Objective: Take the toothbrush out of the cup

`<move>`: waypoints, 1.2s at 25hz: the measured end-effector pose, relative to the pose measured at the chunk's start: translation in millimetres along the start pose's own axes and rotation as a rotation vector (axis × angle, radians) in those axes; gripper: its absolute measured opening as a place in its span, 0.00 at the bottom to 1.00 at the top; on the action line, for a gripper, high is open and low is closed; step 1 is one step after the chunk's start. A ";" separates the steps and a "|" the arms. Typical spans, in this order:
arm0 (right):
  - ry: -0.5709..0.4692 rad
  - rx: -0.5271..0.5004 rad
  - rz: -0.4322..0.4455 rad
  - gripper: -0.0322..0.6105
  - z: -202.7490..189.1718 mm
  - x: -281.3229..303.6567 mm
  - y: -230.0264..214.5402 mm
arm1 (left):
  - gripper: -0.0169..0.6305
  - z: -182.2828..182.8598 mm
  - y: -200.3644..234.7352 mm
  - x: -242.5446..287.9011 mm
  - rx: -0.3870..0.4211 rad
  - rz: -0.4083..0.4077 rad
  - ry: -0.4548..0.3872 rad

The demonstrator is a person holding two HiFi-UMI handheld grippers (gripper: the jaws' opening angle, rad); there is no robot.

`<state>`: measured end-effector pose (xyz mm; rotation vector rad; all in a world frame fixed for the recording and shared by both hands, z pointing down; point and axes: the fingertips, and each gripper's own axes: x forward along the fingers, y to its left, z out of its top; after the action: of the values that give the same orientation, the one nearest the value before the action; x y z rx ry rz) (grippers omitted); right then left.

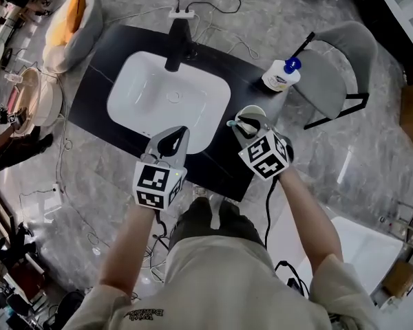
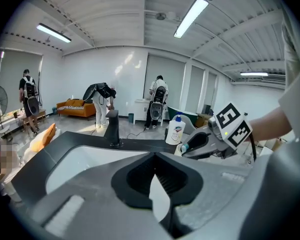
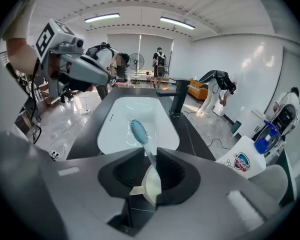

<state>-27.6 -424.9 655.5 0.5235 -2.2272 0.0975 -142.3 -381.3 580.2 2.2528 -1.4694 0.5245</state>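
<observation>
A white cup (image 1: 248,110) stands on the black counter (image 1: 110,53) to the right of the sink. Out of it leans the toothbrush (image 1: 232,124), its blue head towards the basin. My right gripper (image 1: 246,124) sits directly over the cup, hiding most of it. In the right gripper view the blue brush head (image 3: 138,130) sticks out past the jaws, which stand close on either side of the white handle in the right gripper (image 3: 149,155). My left gripper (image 1: 179,135) hovers over the front rim of the sink with nothing in it; its jaw tips (image 2: 155,156) meet.
The white sink (image 1: 144,95) has a black faucet (image 1: 175,50) at its far side. A soap pump bottle (image 1: 282,74) stands at the counter's far right corner, with a grey chair (image 1: 337,74) beyond it. Cables run across the floor, and people stand in the background.
</observation>
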 end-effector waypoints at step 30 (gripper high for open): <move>-0.612 0.020 -0.317 0.10 181.7 -302.1 -19.5 | 0.03 206.7 -48.6 -102.2 0.261 -0.023 -0.385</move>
<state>23.0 -384.7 308.4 1.0166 -2.6913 -0.2376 -116.9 -391.6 346.1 2.6895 -1.6287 0.2980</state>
